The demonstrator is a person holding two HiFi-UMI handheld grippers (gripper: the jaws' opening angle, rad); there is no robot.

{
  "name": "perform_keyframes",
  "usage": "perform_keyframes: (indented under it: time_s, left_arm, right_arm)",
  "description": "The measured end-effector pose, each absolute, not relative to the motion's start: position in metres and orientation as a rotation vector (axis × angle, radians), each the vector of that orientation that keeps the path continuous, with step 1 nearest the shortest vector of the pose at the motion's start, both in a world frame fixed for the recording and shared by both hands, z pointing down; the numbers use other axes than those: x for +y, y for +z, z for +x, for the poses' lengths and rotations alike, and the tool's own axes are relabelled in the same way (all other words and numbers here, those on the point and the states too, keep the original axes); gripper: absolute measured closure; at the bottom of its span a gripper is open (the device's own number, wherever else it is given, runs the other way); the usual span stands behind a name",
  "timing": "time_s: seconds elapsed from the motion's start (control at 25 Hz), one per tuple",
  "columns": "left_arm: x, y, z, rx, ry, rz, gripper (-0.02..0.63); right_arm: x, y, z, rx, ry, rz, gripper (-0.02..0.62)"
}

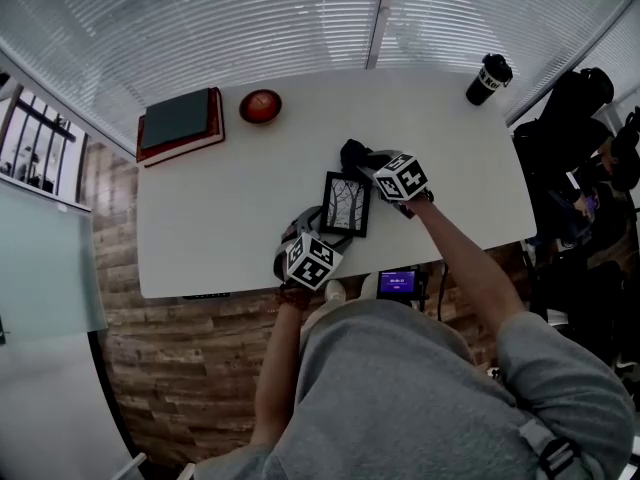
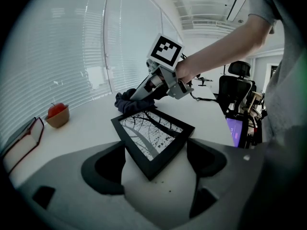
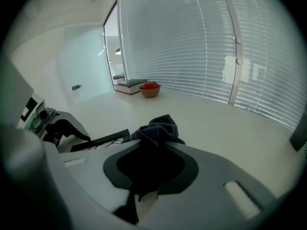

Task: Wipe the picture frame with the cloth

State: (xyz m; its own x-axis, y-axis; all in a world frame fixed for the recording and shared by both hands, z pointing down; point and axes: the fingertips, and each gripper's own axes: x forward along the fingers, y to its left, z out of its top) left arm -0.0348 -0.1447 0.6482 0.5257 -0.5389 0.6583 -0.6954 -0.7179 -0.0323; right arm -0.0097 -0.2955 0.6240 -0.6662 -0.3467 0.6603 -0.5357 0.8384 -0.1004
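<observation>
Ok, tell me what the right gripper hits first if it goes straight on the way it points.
Probably bare tabletop: the right gripper, shut on the cloth, points downward, the picture frame lies beside its line, and the apple bowl stands far beyond.

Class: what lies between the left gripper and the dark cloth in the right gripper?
The black rectangular picture frame with a tree print, from the left gripper to the dark cloth; the left gripper view shows it.

Black picture frame (image 1: 345,204) (bare-tree print); cloth (image 2: 127,101) seemingly dark navy.
</observation>
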Motion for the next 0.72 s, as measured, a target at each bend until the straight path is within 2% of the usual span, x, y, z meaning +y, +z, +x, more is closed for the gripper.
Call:
perform_keyframes:
  time_s: [0.44, 0.72]
  left_arm:
    - [-0.146, 0.649, -0.034, -1.044, 0.974, 2.532, 0.206]
    - [-0.145, 0.650, -0.034, -1.044, 0.974, 2.531, 0.206]
  right_arm:
    - [-0.275, 0.620, -0.002, -2.376, 0.300, 0.668, 0.534]
    - [-0.264, 0.618, 0.002, -2.409, 0.379, 0.711, 0.535]
